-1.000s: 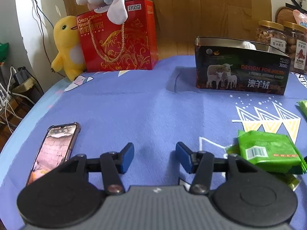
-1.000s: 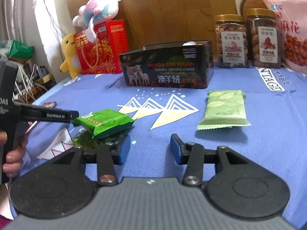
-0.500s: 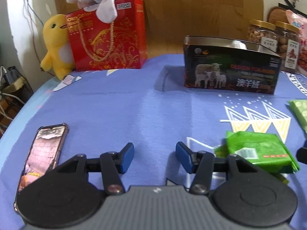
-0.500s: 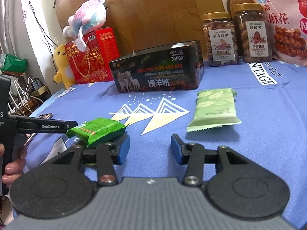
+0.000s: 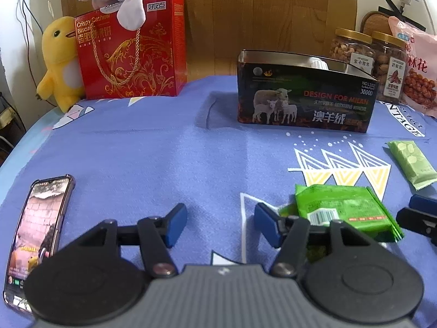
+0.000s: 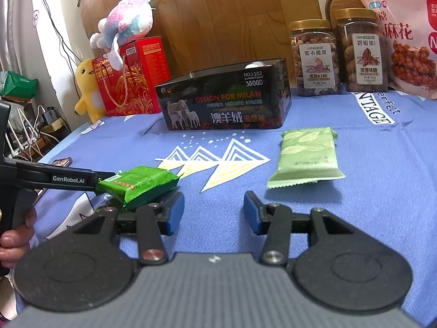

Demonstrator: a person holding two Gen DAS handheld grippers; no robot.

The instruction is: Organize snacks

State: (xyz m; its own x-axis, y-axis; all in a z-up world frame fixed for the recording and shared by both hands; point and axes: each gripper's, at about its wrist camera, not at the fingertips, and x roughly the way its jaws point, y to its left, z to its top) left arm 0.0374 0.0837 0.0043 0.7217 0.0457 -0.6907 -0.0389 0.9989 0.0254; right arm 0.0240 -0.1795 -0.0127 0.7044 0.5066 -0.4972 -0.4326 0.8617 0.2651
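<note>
While over the blue worktop [image 5: 153, 150]:
Left claw [image 5: 220, 224]: spread, jaws just opened further, nothing between them.
Right claw [image 6: 213, 215]: spread, pinching nothing.
Bright green snack packet [image 5: 344, 209]: on the worktop just right of the left claw, beside the right claw's left finger.
Pale green snack packet [image 6: 306, 158]: flat ahead of the right claw, apart.
Open tin [image 6: 226, 104]: farther back, centre.
Phone [image 5: 38, 227]: left of the left claw.
Nut jars [image 6: 314, 57]: far right, behind.
</note>
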